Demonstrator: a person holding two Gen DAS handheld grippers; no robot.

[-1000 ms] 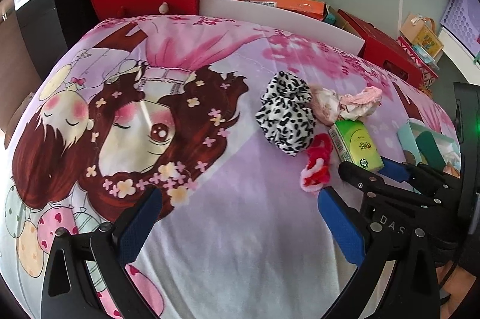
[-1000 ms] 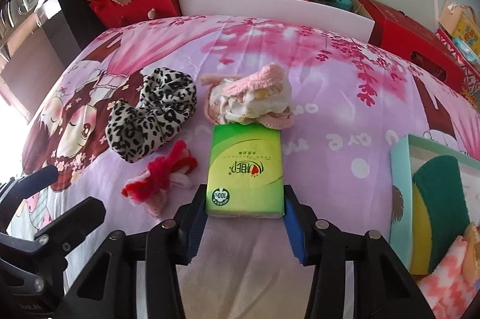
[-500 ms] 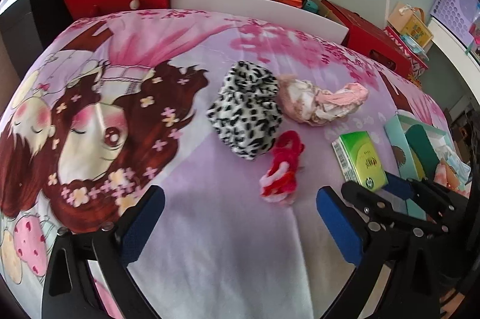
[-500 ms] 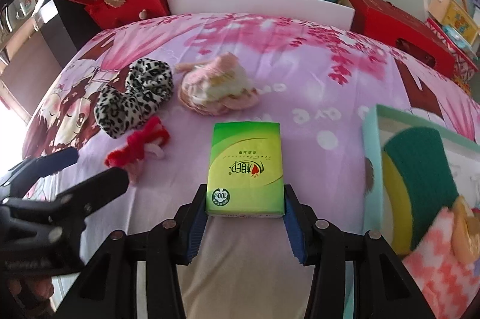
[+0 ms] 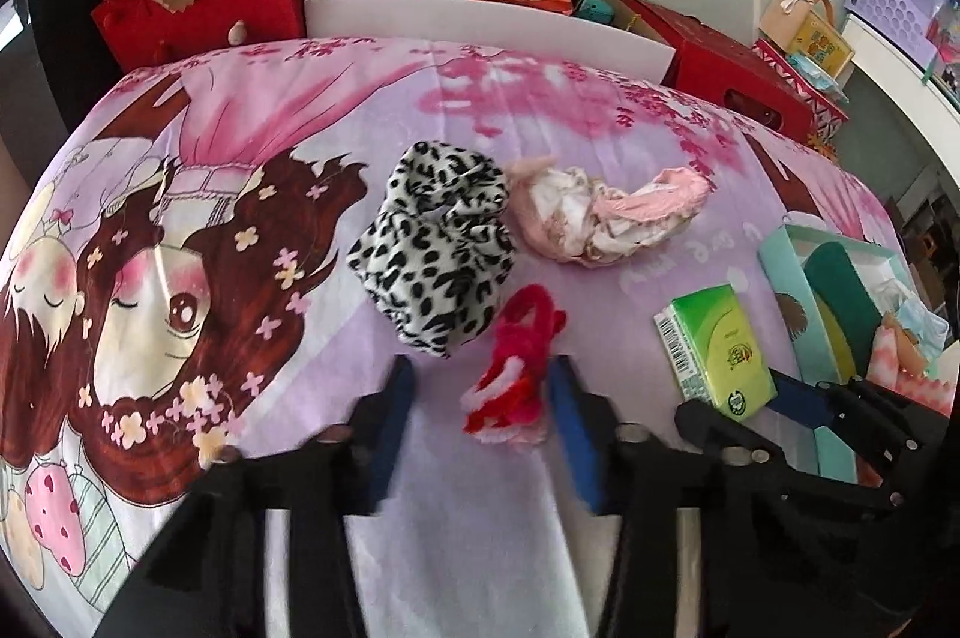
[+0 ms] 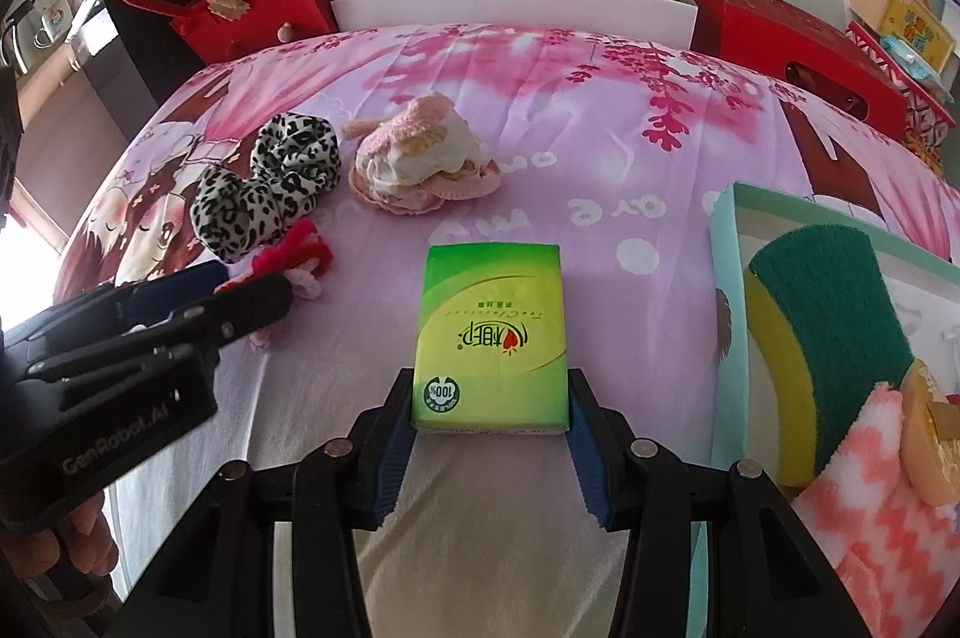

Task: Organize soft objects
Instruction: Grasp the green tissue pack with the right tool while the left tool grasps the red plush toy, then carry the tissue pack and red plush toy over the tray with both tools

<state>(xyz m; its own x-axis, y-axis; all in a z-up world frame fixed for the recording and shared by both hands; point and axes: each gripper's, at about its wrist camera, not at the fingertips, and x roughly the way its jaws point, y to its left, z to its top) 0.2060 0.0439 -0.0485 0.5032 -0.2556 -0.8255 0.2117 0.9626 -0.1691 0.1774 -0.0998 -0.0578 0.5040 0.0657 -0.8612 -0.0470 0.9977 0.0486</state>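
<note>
Right wrist view, lower centre: green tissue pack (image 6: 491,338) pinched at its near end between the blue pads of the right gripper (image 6: 491,428), round "100%" badge readable at the pack's near corner, red-and-white brand print mid-face too stylised to read. Lower left of that frame: "GenRobot.AI" printed on the black body of the left gripper (image 6: 240,287), with a bit of the person's hand (image 6: 84,548) underneath. Left wrist view, lower centre: left gripper (image 5: 480,401) tilted steeply down at the bedsheet (image 5: 450,518), jaws just been closing and now only partly apart, red-and-white fuzzy scrunchie (image 5: 516,380) sitting between them against the right-hand pad, with a gap to the left-hand pad, so not gripped yet. Compared with a second ago: jaws way narrower, scrunchie shifted from right of centre to between the fingers, tissue pack still in the same pinch. Leopard-print scrunchie (image 5: 438,254) just above the red one, centre of frame, touching or nearly. Pink-and-cream sock bundle (image 5: 600,218) right beside that. Teal box (image 5: 786,290) at right edge with a green-and-yellow sponge (image 5: 840,302) inside. Barcode visible on the tissue pack's side here.
</note>
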